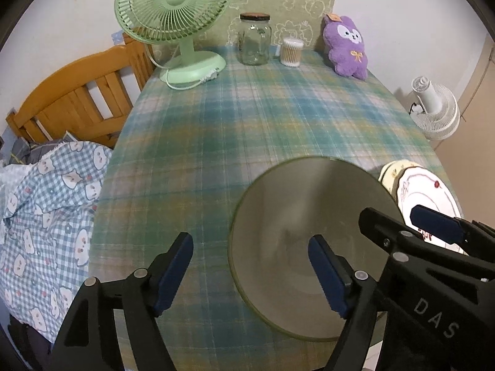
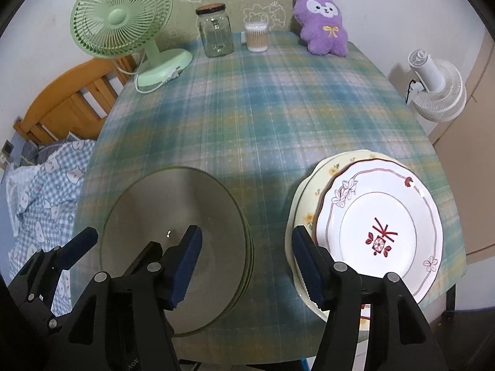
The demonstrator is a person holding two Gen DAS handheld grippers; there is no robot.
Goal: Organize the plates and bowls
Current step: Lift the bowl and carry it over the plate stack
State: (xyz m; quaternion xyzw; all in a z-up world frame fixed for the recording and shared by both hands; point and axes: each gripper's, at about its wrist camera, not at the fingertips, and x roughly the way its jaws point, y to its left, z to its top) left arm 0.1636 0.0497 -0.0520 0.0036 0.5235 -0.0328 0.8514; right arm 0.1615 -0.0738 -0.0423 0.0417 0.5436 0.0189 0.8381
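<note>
Nearest in the left wrist view, the left gripper (image 1: 250, 275) has its jaws spread wide and grips nothing; one blue pad (image 1: 173, 273) hangs over bare plaid cloth (image 1: 253, 114), the other over the inside of the grey-green bowls (image 1: 297, 216). At the right edge of that view the right gripper (image 1: 399, 232) juts in over the bowl rim and the plates. In the right wrist view the right gripper (image 2: 246, 266) is likewise wide open and empty, its left pad (image 2: 185, 266) above the bowls (image 2: 173, 232) and its right pad over the near-left rim of the plates; the cloth between the two stacks shows in its gap. The left gripper (image 2: 62, 259) shows at the lower left of that view. The bowls sit nested near the front of the table, several rims visible at their right side, though how many I cannot tell. Just to their right, apart from them, a white plate (image 2: 380, 235) with a red flower motif lies on a larger cream plate (image 2: 306, 213) near the table's right edge. Far back along the wall stand a green fan (image 2: 123, 21), a glass jar (image 2: 216, 32), a tub of cotton swabs (image 2: 256, 37) and a purple plush (image 2: 321, 21). Off the table, a wooden bed frame (image 1: 71, 99) with checked bedding (image 1: 46, 204) lies to the left and a white fan (image 2: 436, 89) stands to the right.
</note>
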